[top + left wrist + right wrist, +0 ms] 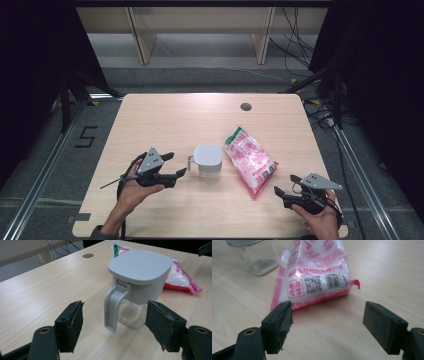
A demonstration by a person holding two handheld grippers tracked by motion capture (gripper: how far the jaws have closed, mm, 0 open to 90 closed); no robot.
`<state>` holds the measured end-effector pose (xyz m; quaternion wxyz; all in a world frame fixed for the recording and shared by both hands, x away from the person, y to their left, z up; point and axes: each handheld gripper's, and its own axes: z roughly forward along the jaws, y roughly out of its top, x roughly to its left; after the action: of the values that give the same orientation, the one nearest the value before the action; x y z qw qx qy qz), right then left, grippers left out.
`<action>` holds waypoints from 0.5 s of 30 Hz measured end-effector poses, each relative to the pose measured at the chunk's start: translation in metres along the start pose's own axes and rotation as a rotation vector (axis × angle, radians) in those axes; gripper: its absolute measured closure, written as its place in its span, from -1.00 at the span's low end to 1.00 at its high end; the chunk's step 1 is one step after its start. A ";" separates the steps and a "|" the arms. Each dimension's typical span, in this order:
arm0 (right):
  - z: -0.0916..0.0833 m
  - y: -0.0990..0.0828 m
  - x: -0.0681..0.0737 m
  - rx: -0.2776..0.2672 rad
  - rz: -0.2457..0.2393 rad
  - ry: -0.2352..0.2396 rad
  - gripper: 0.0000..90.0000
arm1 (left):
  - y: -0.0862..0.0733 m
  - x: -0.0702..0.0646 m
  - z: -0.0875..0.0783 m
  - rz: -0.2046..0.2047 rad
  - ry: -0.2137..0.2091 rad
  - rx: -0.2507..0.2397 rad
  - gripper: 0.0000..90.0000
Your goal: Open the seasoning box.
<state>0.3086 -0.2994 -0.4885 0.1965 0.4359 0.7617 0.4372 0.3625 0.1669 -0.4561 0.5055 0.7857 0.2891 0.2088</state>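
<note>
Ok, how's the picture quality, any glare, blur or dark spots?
High view: table evenly lit, surroundings dark, detail soft. Left gripper view: jar sharp, near pads slightly soft. Right gripper view: glare on the bag, its barcode still clear.

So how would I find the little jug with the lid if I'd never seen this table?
Start at the light wooden table and look near its middle, toward the person's side. The jug stands upright there, just left of a pink and white bag that lies flat. It is the one with a clear body, a grey lid and a grey handle.
</note>
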 end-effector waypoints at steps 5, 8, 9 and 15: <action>0.000 0.001 -0.002 -0.009 -0.021 0.007 -0.45 | 0.006 -0.001 -0.006 -0.005 0.000 -0.026 -0.07; 0.000 0.001 0.003 0.006 -0.006 0.003 -0.45 | 0.009 -0.003 -0.009 0.000 -0.009 -0.049 0.22; 0.000 0.002 0.002 -0.002 -0.032 0.008 -0.45 | 0.010 -0.003 -0.010 0.010 -0.010 -0.056 0.33; -0.002 0.002 0.007 0.000 -0.010 0.005 -0.45 | 0.018 -0.012 -0.009 0.056 -0.015 -0.098 0.81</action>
<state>0.3044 -0.2939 -0.4848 0.1966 0.4309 0.7645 0.4374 0.3523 0.1593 -0.4359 0.5397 0.7692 0.2524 0.2309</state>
